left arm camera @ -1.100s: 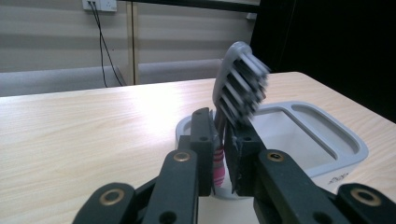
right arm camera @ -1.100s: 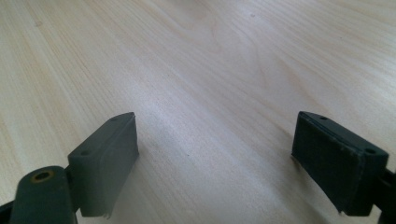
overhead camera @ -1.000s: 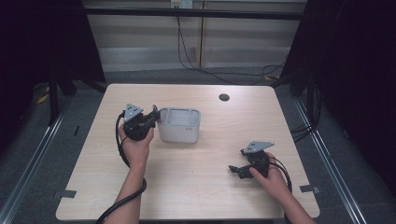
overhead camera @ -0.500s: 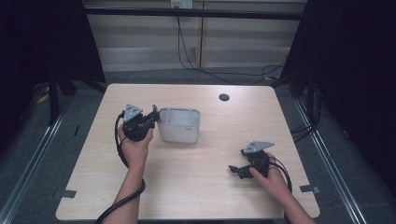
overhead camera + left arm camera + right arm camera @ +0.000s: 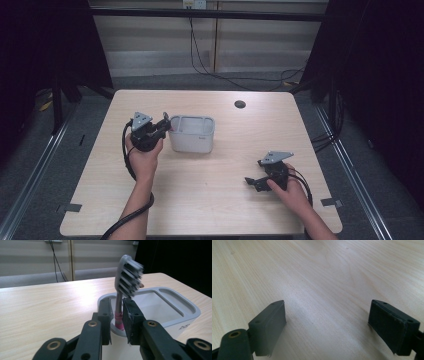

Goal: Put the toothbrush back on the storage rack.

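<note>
- Left gripper (image 5: 116,321) is parked right at the left end of the white rectangular plastic holder with compartments (image 5: 175,315), sitting up near the middle of the light wood table (image 5: 210,195).
- Between its jaws is a grey toothbrush with a pink band on the handle (image 5: 120,302). It's standing upright, bristles facing right in the left gripper view, with its foot down in the small end slot of the holder.
- The jaws are narrow, but they've just been easing open. There's a thin gap on the left side of the handle, and the right pad sits just beside it, so this looks like a loosened grip, not a squeeze. Can't tell if the right pad is actually touching.
- From the high view, the left gripper (image 5: 159,129) points toward the holder (image 5: 192,142), with the person's left hand (image 5: 142,155) wrapped around its body.
- Right gripper (image 5: 256,182) is well apart from all that, low over the front right part of the table, held in the right hand (image 5: 290,192).
- Its jaws are spread wide in the right gripper view (image 5: 327,325), with just bare wood grain between the two black pads (image 5: 270,325). It holds nothing.
</note>
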{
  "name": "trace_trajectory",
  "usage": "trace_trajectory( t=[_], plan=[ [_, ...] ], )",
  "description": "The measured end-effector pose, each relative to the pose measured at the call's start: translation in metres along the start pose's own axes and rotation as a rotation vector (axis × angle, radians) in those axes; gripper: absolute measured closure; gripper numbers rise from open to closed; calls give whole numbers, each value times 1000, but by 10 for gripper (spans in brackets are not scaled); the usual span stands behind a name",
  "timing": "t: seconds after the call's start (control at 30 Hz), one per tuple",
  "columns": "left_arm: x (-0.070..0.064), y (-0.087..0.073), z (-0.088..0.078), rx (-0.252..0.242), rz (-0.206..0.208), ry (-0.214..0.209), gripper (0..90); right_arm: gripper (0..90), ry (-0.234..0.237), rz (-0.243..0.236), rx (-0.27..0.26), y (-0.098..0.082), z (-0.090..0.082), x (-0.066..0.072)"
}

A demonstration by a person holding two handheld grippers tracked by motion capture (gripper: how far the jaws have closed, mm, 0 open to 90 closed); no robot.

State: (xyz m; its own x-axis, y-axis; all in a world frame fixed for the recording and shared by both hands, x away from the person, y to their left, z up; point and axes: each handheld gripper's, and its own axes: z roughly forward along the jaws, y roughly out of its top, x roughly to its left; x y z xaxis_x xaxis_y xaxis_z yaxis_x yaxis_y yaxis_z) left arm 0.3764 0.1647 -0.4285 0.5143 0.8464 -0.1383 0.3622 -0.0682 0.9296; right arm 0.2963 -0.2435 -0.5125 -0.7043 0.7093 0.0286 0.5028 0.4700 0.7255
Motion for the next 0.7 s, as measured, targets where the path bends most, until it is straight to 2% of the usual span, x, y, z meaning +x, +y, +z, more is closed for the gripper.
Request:
trace_trajectory(
  t=[0.27, 0.5, 0.7],
  plan=[
    [2, -1, -1, 5, 16, 10, 696, 139, 0, 0, 0, 0, 0, 0],
    [3, -2, 1, 3, 18, 3, 594, 139, 0, 0, 0, 0, 0, 0],
    [4, -1, 2, 5, 9, -5, 460, 139, 0, 0, 0, 0, 0, 0]
  ],
)
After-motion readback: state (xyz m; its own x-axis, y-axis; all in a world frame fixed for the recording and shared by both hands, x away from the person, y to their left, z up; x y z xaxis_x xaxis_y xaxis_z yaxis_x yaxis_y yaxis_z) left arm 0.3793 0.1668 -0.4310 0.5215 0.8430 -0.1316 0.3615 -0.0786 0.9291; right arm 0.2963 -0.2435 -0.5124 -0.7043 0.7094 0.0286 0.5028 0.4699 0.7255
